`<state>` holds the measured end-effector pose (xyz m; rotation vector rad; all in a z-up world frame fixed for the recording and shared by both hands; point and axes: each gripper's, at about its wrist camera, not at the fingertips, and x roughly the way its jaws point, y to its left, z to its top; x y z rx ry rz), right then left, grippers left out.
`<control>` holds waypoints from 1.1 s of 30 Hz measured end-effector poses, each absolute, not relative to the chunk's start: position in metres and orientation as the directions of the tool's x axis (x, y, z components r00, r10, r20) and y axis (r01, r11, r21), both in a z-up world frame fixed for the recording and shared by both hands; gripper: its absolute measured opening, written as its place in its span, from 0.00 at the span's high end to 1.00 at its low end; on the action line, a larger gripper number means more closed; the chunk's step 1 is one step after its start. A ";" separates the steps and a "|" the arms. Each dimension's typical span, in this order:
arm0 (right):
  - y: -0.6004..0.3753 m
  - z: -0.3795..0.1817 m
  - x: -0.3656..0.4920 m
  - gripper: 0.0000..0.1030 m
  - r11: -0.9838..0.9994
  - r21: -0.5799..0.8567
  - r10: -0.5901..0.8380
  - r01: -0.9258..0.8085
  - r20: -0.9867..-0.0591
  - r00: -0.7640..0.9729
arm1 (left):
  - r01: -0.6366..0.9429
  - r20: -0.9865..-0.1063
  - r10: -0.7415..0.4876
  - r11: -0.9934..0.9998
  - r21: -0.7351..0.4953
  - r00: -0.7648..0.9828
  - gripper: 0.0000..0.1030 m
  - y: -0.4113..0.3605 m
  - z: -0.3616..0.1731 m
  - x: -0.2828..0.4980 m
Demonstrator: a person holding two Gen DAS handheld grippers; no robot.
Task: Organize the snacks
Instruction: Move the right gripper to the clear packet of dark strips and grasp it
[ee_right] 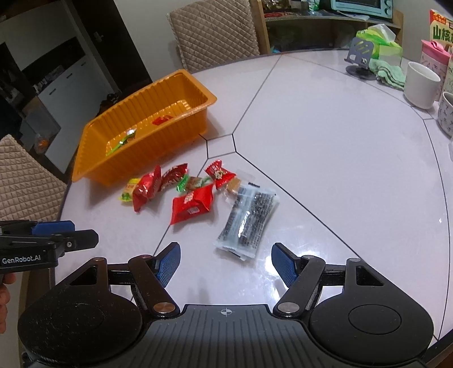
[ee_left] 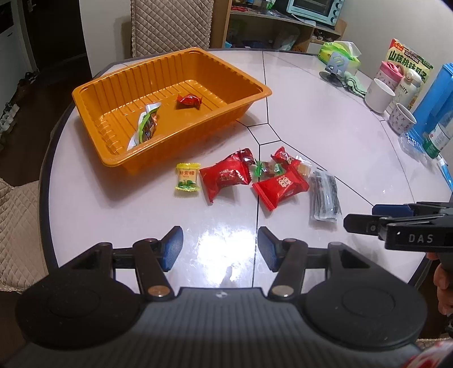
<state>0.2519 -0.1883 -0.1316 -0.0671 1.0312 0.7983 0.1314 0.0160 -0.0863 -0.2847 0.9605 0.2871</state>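
Observation:
An orange tray (ee_left: 256,97) (ee_right: 97,167) sits at the table's far left, holding a green-white packet (ee_left: 147,123) and a small red candy (ee_left: 188,101). In front of it lie loose snacks: a yellow candy (ee_left: 187,180) (ee_right: 128,192), a big red packet (ee_left: 226,175) (ee_right: 145,188), a flat red packet (ee_left: 280,185) (ee_right: 192,205), small red candies (ee_left: 283,155) (ee_right: 218,174) and a clear pack of dark sticks (ee_left: 325,195) (ee_right: 247,223). My left gripper (ee_left: 220,249) hovers open short of the snacks. My right gripper (ee_right: 226,263) is open, just short of the dark stick pack.
White mugs (ee_left: 378,94) (ee_right: 420,83), a pink bottle (ee_left: 389,74), a green tissue pack (ee_left: 339,53), a phone stand (ee_right: 358,61), a blue box (ee_left: 434,99) and a snack box (ee_left: 410,56) crowd the far right. Quilted chairs (ee_left: 170,25) (ee_right: 212,31) stand behind the table.

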 end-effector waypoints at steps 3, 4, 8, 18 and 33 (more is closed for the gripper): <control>-0.187 -0.138 0.254 0.31 0.735 0.303 0.548 -0.607 -0.792 0.269 | -0.353 -0.830 0.120 0.931 -0.097 0.545 0.47 0.014 -0.087 0.132; -0.187 -0.140 0.255 0.31 0.740 0.303 0.545 -0.600 -0.793 0.272 | -0.349 -0.829 0.121 0.932 -0.095 0.546 0.47 0.013 -0.088 0.132; -0.186 -0.144 0.260 0.31 0.758 0.299 0.534 -0.580 -0.795 0.288 | -0.352 -0.829 0.117 0.930 -0.101 0.546 0.47 0.016 -0.090 0.132; -0.174 -0.149 0.266 0.32 0.778 0.264 0.513 -0.570 -0.791 0.333 | -0.344 -0.830 0.117 0.934 -0.095 0.546 0.47 0.022 -0.099 0.138; -0.154 -0.169 0.281 0.49 0.820 0.254 0.476 -0.512 -0.800 0.364 | -0.317 -0.832 0.110 0.945 -0.083 0.544 0.47 0.029 -0.109 0.149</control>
